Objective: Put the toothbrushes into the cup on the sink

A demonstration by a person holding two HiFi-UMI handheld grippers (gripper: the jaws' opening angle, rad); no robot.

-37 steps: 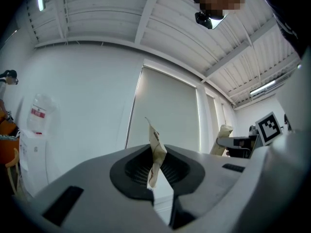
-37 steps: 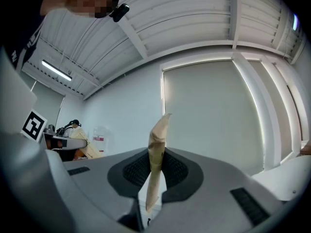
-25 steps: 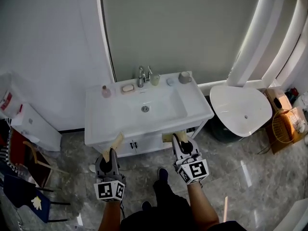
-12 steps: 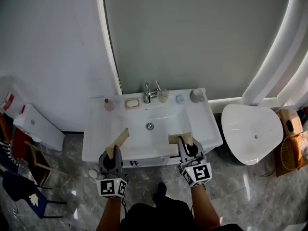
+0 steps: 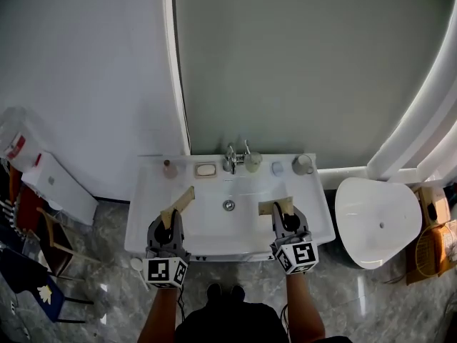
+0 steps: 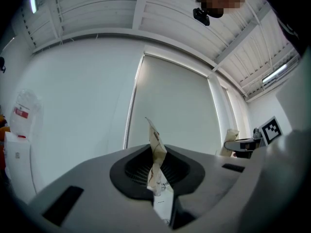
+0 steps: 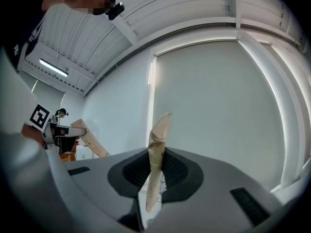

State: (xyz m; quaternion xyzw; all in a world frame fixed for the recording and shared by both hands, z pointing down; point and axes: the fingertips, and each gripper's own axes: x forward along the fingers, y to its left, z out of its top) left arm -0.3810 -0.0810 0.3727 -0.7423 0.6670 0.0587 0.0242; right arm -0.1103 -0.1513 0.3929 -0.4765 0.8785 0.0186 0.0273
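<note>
Each gripper holds one toothbrush in a tan paper wrapper. In the head view my left gripper [image 5: 170,220] is shut on a wrapped toothbrush [image 5: 178,204] that slants up to the right over the front left of the white sink [image 5: 146,199]. My right gripper [image 5: 285,216] is shut on the other wrapped toothbrush [image 5: 275,206], which lies crosswise over the front right. A grey cup [image 5: 303,164] stands at the sink's back right. A pale cup [image 5: 253,163] stands by the faucet [image 5: 230,157]. The left gripper view shows the wrapper [image 6: 155,154] pinched upright, as does the right gripper view with its wrapper [image 7: 156,149].
A soap dish [image 5: 206,169], a small pink bottle [image 5: 169,168] and a small blue item [image 5: 278,168] line the sink's back ledge. A white rounded fixture [image 5: 375,220] stands right of the sink, a white box [image 5: 53,184] and chairs [image 5: 32,263] to the left.
Both grippers have moved forward from in front of the cabinet to over the sink's front rim, each still holding its wrapped toothbrush. The sink now lies closer below me.
</note>
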